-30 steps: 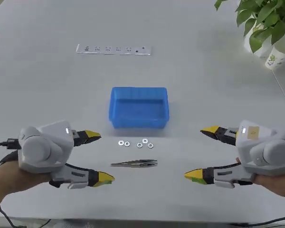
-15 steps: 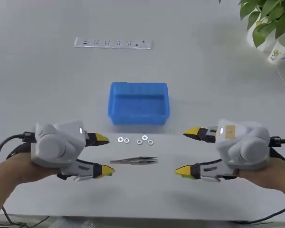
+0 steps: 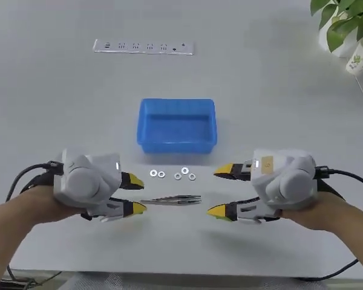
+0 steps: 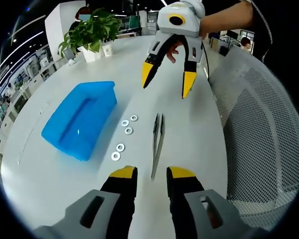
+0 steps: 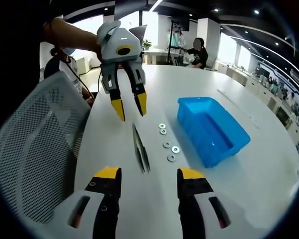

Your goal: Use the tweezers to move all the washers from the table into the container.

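Metal tweezers (image 3: pixel 169 199) (image 4: pixel 158 142) (image 5: pixel 140 148) lie flat on the white table, near its front edge. Several small washers (image 3: pixel 172 175) (image 4: pixel 123 134) (image 5: pixel 168 144) sit in a loose row just beyond them. Farther back stands the blue container (image 3: pixel 177 125) (image 4: pixel 79 119) (image 5: pixel 212 129), with nothing visible inside. My left gripper (image 3: pixel 138 194) (image 4: pixel 152 173) (image 5: pixel 130 109) is open with a narrow gap, right at the tweezers' left end. My right gripper (image 3: pixel 216 191) (image 5: pixel 149 174) (image 4: pixel 167 82) is open wider, just off their right end. Neither holds anything.
A white power strip (image 3: pixel 143 47) lies at the back of the table. A potted plant (image 3: pixel 345 24) and a paper cup (image 3: pixel 360 60) stand at the far right corner. A mesh chair (image 4: pixel 259 129) (image 5: pixel 35 149) is behind the table's front edge.
Both grippers have moved inward toward the two ends of the tweezers. The left gripper's jaws have narrowed. Tweezers, washers and container have stayed put.
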